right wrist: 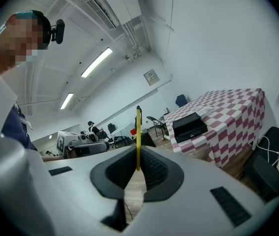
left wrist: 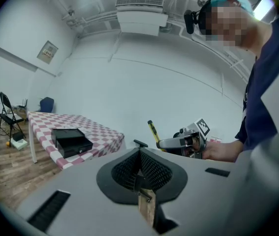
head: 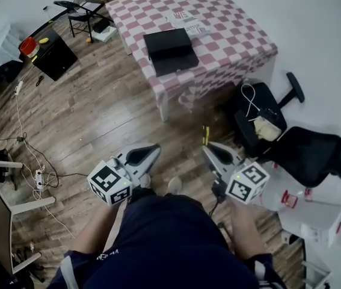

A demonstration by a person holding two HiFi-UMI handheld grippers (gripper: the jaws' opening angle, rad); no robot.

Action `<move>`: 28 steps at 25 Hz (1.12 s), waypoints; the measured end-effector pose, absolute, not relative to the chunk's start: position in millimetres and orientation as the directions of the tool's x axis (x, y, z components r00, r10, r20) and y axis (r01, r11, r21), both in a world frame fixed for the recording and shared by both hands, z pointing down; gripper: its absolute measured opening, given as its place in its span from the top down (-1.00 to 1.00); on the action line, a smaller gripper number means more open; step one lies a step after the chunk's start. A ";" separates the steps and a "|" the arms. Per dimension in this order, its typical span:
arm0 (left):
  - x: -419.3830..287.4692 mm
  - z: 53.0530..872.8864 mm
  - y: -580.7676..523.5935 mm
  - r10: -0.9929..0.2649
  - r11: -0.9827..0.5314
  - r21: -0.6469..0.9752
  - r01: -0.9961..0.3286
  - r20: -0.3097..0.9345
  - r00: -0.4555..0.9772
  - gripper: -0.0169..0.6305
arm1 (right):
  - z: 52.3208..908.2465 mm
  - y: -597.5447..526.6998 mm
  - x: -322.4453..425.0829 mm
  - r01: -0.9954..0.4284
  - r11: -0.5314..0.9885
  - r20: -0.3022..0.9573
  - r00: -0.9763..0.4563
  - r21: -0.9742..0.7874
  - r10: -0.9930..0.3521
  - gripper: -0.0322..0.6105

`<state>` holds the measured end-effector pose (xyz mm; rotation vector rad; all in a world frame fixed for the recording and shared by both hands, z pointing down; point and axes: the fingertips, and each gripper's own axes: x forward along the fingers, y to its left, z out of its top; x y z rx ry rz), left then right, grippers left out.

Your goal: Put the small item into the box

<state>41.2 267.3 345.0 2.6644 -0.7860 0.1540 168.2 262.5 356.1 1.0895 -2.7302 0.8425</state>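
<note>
A black box [head: 170, 50] lies closed on a table with a red-and-white checked cloth [head: 230, 35], well ahead of me. It also shows as the black box [left wrist: 70, 140] in the left gripper view and the black box [right wrist: 191, 125] in the right gripper view. My right gripper [head: 208, 146] is shut on a thin yellow item with a black end [head: 205, 135], which stands up between the jaws as the yellow item [right wrist: 138, 136]. My left gripper [head: 152, 150] is shut with nothing in it. Both are held at waist height over the wooden floor, far from the table.
A black office chair [head: 302, 149] with a cable and a bag stands right of the table. A folding chair [head: 80, 11] and a black cabinet [head: 53, 56] are at the far left. Cables and a power strip [head: 38, 176] lie on the floor. White boxes [head: 320, 221] sit at the right.
</note>
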 end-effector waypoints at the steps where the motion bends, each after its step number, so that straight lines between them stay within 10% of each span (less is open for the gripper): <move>1: 45.7 345.6 267.0 -0.506 -0.779 0.308 -0.546 0.205 0.838 0.85 | 355.5 262.0 173.6 -0.656 0.598 0.266 -0.745 -0.461 -0.612 0.79; 28: 20.1 373.4 83.1 -0.492 -0.773 0.345 -0.533 0.207 0.846 0.85 | 383.1 81.4 159.8 -0.696 0.565 0.330 -0.713 -0.443 -0.618 0.79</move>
